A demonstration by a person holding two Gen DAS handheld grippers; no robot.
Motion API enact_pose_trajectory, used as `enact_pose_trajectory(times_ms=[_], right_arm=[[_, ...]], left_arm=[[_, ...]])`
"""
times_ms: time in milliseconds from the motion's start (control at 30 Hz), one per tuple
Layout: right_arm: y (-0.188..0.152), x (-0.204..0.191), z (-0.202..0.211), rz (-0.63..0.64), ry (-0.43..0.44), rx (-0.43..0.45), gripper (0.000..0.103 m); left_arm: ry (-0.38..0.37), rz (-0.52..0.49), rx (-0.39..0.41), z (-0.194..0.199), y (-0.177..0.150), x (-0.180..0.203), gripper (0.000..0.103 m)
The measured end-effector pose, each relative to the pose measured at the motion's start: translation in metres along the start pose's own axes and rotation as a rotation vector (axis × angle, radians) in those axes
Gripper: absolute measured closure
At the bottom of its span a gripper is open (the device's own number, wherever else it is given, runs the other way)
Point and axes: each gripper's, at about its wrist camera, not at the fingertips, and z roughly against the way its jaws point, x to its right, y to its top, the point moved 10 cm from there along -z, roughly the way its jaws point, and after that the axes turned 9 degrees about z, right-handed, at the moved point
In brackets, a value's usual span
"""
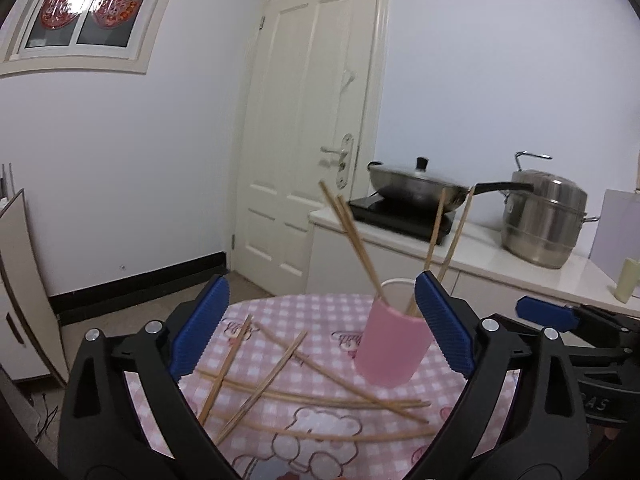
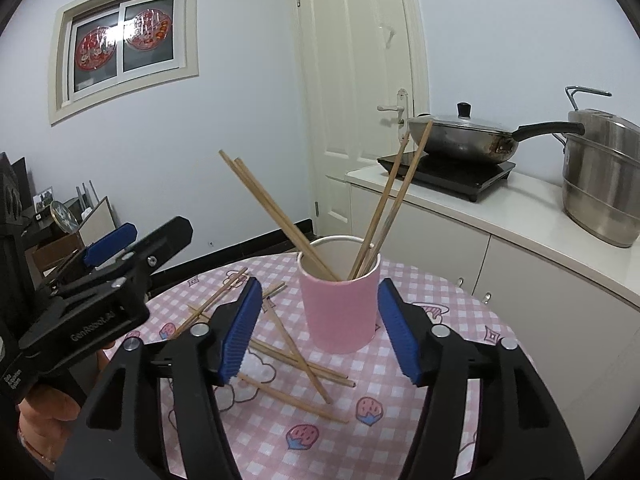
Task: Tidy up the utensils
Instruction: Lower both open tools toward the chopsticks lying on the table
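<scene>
A pink cup (image 1: pixel 390 346) (image 2: pixel 340 316) stands upright on the round table with the pink checked cloth (image 1: pixel 320 312) (image 2: pixel 440 380). Several wooden chopsticks (image 1: pixel 352 236) (image 2: pixel 276 208) lean inside it. More loose chopsticks (image 1: pixel 280 368) (image 2: pixel 298 354) lie crossed on the cloth, left of the cup. My left gripper (image 1: pixel 322 285) is open over the loose chopsticks, its right pad (image 1: pixel 440 320) beside the cup's rim. My right gripper (image 2: pixel 320 284) is open just in front of the cup, with neither pad touching it. Each gripper holds nothing.
The left gripper (image 2: pixel 112 248), held by a hand (image 2: pixel 44 412), sits left of the right one; the right gripper's pad (image 1: pixel 548 314) shows at the left view's right edge. Behind the table, a counter (image 2: pixel 520 216) carries a lidded wok (image 2: pixel 460 136) on an induction hob and a steel steamer (image 2: pixel 604 184).
</scene>
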Motion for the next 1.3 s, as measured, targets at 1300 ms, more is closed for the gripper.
enact_pose_trajectory(times_ms=[1300], right_arm=[[-0.070,-0.007,-0.045,-0.060,0.063,-0.160,0.031]], left_arm=[[0.112,0.085,-0.463,-0.034,-0.106,-0.094,0.022]])
